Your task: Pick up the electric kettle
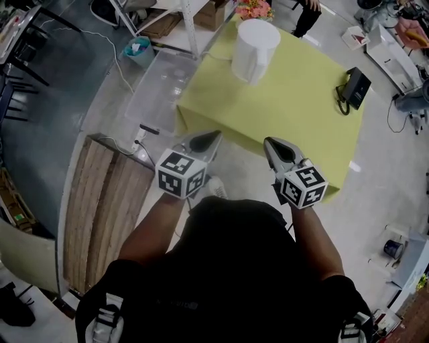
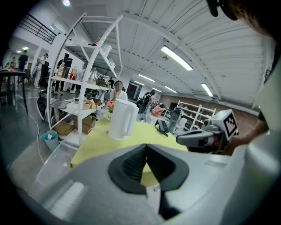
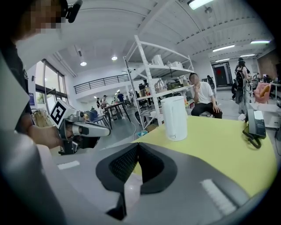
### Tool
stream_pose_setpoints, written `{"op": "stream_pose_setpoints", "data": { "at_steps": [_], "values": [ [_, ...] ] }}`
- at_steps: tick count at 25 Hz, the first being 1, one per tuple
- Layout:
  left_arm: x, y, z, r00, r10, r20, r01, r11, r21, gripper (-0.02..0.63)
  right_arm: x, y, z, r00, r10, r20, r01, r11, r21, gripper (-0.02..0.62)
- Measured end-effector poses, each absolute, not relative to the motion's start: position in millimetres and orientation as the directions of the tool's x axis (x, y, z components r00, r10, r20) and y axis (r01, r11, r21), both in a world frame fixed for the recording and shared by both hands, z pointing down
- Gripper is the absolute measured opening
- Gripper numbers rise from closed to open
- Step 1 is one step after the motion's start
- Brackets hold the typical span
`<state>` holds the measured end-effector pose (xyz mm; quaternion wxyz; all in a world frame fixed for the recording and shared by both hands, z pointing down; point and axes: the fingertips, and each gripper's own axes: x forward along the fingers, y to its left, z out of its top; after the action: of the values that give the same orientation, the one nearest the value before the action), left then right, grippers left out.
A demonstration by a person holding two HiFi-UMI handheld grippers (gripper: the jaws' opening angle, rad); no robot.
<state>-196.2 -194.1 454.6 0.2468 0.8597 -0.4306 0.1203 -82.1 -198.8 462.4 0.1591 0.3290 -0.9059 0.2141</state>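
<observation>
A white electric kettle (image 1: 253,41) stands upright at the far left side of a yellow-green table (image 1: 295,127). Both grippers hover short of the table's near edge, well apart from the kettle. My left gripper (image 1: 213,137) has its jaws closed tip to tip with nothing between them. My right gripper (image 1: 271,142) is shut and empty too. In the left gripper view the kettle (image 2: 122,119) sits ahead and left of the jaw tips (image 2: 146,146). In the right gripper view the kettle (image 3: 174,117) is ahead and slightly right of the jaw tips (image 3: 138,144).
A black desk phone (image 1: 354,87) lies at the table's right side, and flowers (image 1: 253,8) stand behind the kettle. A clear plastic bin (image 1: 161,84) and a teal bucket (image 1: 139,48) sit left of the table. A white shelf rack (image 2: 88,79) stands beyond. A person (image 3: 199,101) sits behind the table.
</observation>
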Motion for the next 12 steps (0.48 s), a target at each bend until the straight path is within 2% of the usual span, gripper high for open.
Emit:
{"op": "stream_pose_setpoints", "data": {
  "at_steps": [12],
  "values": [
    [-218.5, -201.9, 448.5, 0.593, -0.691, 0.413, -0.805, -0.511, 0.301, 0.002, -96.2, -202.9, 457.3, -0.722, -0.543, 0.429, -0.674, 0.691, -0.261, 0.006]
  ]
}}
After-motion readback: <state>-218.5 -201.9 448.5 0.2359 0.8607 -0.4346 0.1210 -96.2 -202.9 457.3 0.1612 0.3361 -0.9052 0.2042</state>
